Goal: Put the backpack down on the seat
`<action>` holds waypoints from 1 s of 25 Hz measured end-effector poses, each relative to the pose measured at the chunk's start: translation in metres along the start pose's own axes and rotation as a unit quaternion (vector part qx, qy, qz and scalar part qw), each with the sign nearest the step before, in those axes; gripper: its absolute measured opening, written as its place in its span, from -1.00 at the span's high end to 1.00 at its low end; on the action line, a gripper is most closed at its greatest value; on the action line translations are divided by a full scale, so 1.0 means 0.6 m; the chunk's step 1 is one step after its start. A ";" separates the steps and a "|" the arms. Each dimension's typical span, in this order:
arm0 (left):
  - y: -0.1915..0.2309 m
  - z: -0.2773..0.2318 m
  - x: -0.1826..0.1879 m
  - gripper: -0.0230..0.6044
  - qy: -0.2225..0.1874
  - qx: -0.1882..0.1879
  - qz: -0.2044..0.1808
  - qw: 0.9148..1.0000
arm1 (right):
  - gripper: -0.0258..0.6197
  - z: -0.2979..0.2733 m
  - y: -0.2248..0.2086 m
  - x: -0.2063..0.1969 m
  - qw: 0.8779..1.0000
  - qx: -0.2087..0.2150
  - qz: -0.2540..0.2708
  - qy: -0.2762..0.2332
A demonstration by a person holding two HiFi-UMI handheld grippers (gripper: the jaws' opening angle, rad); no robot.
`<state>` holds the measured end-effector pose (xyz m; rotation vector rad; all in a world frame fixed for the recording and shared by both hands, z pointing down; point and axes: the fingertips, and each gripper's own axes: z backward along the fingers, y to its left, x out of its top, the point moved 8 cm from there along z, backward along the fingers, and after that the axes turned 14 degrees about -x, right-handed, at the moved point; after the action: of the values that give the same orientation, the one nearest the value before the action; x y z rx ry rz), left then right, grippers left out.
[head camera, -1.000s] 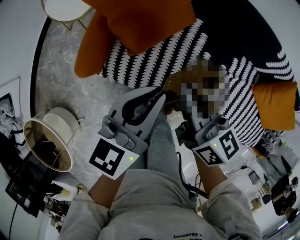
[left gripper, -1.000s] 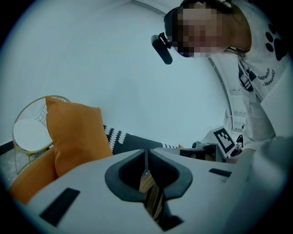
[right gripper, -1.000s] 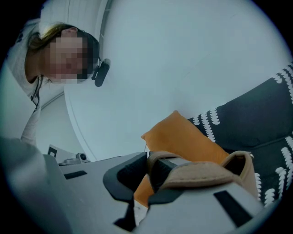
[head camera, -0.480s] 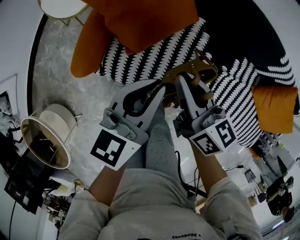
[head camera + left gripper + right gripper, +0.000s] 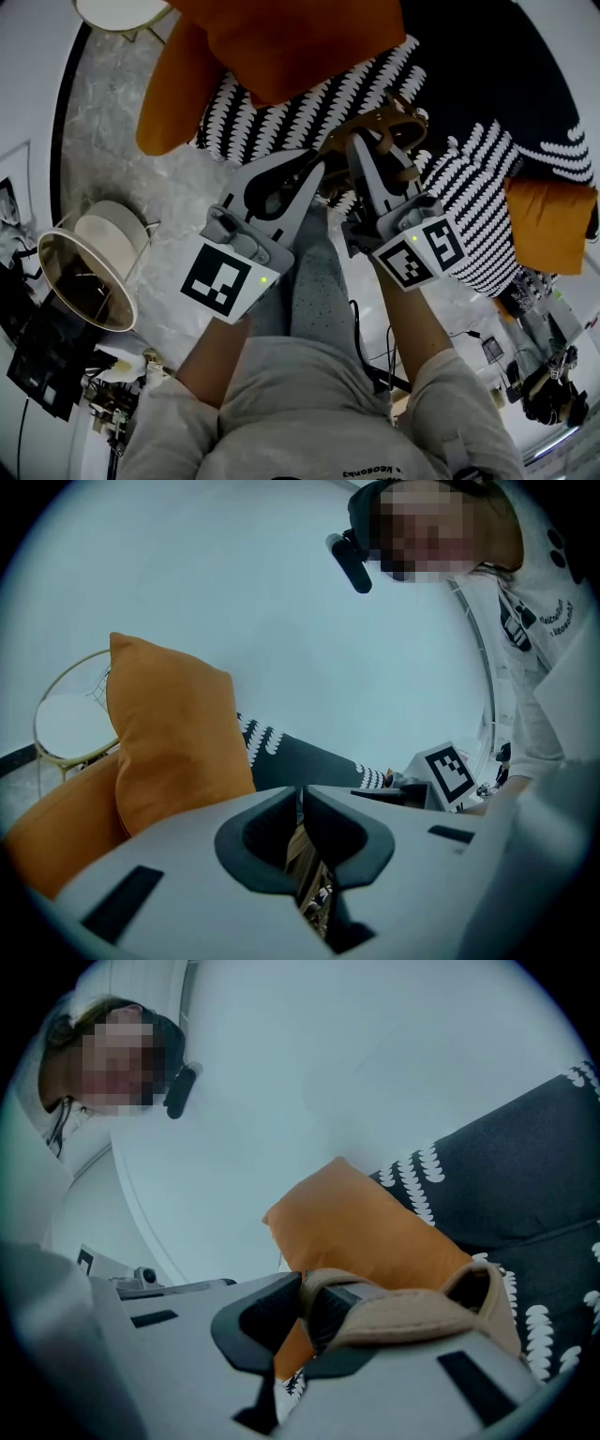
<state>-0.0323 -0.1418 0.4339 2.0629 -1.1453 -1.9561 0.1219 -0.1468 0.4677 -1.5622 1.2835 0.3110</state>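
A tan backpack strap (image 5: 398,117) loops over my right gripper (image 5: 361,148), which is shut on it above the black-and-white patterned sofa seat (image 5: 281,117). In the right gripper view the strap (image 5: 422,1321) wraps the right jaw and is pinched at the tips (image 5: 305,1288). My left gripper (image 5: 314,176) sits close beside it. Its jaws (image 5: 300,799) are shut, with a brown striped strap (image 5: 305,864) showing in the hollow behind the tips. A grey speckled shape (image 5: 319,281) hangs between my arms; I cannot tell whether it is the bag's body.
Orange cushions (image 5: 281,37) (image 5: 553,220) lie at the sofa's back and right end. A round lamp shade (image 5: 84,281) stands on the marble floor at left, with a small round table (image 5: 122,11) at the top. Cables and clutter lie at the lower right.
Both grippers have moved forward toward the sofa, with the tan strap carried along. The right gripper shifted a little left, closer to the left one.
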 end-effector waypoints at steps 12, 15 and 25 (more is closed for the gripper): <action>0.036 -0.014 -0.016 0.81 0.013 0.009 0.019 1.000 | 0.79 -0.077 -0.031 -0.026 0.999 -0.005 -0.005 0.031; 0.048 -0.015 -0.015 0.80 0.007 0.017 0.028 0.999 | 0.79 -0.102 -0.031 -0.032 0.999 -0.007 -0.004 0.037; 0.062 -0.026 -0.038 0.81 0.017 0.020 0.047 0.999 | 0.79 -0.141 -0.046 -0.059 0.997 -0.019 -0.001 0.072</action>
<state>-0.0332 -0.1624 0.4750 2.0139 -1.2598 -1.8650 0.0979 -0.1990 0.5442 -1.6427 1.3930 0.2252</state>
